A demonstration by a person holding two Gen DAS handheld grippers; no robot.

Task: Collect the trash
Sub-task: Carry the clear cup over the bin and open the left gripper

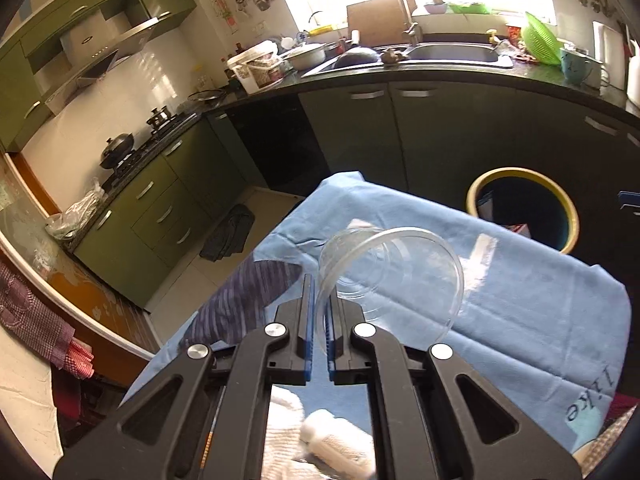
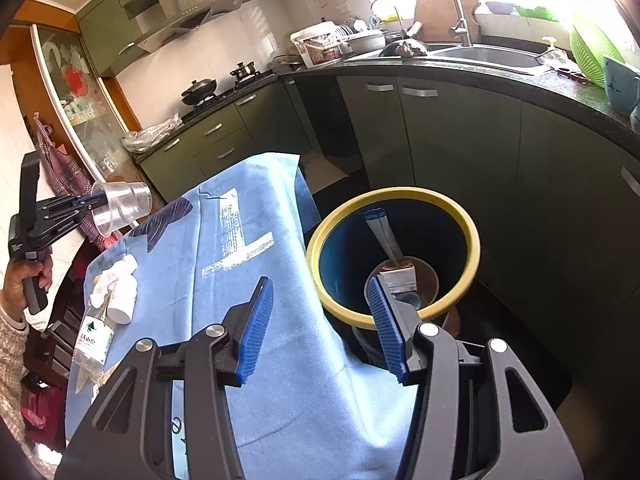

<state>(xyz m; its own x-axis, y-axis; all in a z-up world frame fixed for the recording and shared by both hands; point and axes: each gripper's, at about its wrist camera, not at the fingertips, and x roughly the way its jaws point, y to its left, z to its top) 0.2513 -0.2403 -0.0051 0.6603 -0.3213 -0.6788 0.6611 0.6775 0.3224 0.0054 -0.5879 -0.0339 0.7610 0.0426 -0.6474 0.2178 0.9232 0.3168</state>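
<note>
My left gripper is shut on the rim of a clear plastic cup and holds it above the blue cloth. The same cup in the left gripper shows at the far left of the right wrist view, raised above the table. My right gripper is open and empty, over the cloth's right edge beside the yellow-rimmed bin. The bin holds a carton and other trash. A white bottle, crumpled tissue and a clear plastic bottle lie on the cloth's left side.
Dark green cabinets and a black counter with a sink run behind the bin. A stove with a black pan is at the left. A dark cloth lies on the floor.
</note>
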